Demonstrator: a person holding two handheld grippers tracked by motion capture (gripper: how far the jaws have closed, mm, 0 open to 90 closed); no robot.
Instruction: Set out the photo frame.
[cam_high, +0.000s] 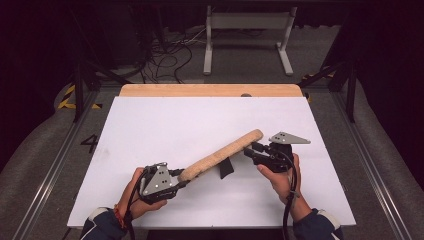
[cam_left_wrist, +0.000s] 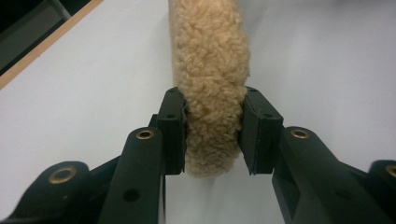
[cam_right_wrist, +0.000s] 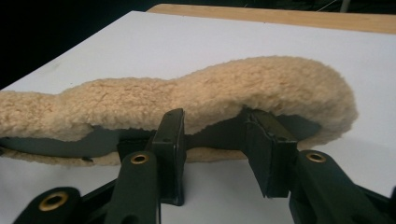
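Table (cam_high: 150, 125): one, with a white top and a strip of bare wood along its far edge.
White frame (cam_high: 248, 35): one, standing on the floor beyond the table, with a tangle of cables to its left.
Fleece cover (cam_high: 220, 155): one long tan sheepskin-like sleeve, lying slantwise over the near middle of the table, low end toward the person's left, high end toward the right. In the right gripper view (cam_right_wrist: 196, 93) it gapes along its underside, dark inside.
Black strap (cam_high: 226, 167): one, hanging under the cover's middle.
Hands: two, coming in from the near edge, one gripper in each.
Left gripper (cam_left_wrist: 212, 135): one, its jaws pinching the near end of the fleece cover, pads pressed into the pile on both sides; seen also from above (cam_high: 181, 175).
Right gripper (cam_right_wrist: 215, 144): one, at the cover's far end, jaws spread, both tips poked into the opening, pads not squeezing it; from above (cam_high: 250, 150).
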